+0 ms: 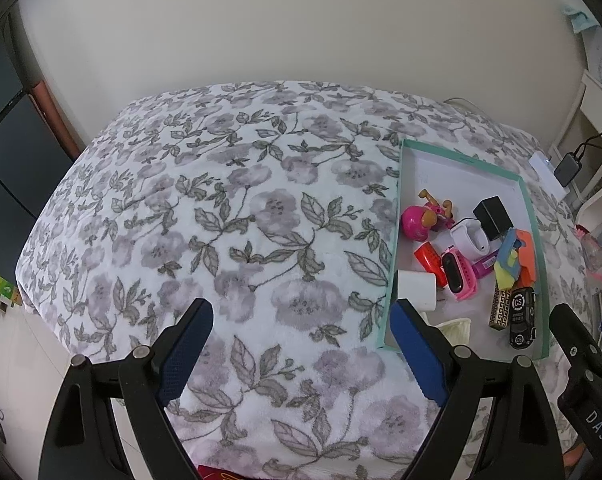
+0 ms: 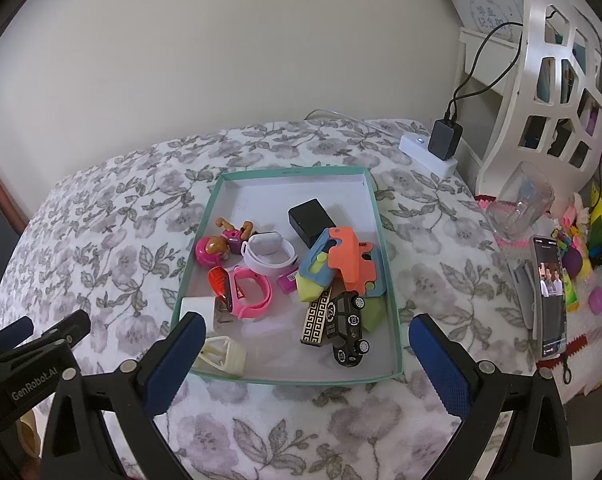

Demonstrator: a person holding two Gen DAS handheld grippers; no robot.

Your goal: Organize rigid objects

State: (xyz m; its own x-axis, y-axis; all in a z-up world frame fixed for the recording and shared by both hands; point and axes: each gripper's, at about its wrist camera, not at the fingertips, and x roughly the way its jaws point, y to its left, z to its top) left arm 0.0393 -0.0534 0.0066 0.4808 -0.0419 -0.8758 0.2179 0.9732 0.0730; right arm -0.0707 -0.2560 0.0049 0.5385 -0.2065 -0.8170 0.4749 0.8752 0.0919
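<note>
Both sets of fingers stand wide apart and empty: the left gripper (image 1: 301, 354) over the flowered blanket (image 1: 205, 216), the right gripper (image 2: 307, 362) at the near edge of a green-rimmed tray (image 2: 393, 280) holding a toy car (image 2: 347, 330), pink watch (image 2: 249, 294), black charger (image 2: 311, 216) and other small items.

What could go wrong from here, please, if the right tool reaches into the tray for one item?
1. The items in the teal tray lie piled: the black toy car rests against the gold patterned bar, so gripping one may drag the other.
2. The open right tool hovers over the near rim, so a low approach could snag it.
3. The soft floral blanket may let the tray tilt.
</note>
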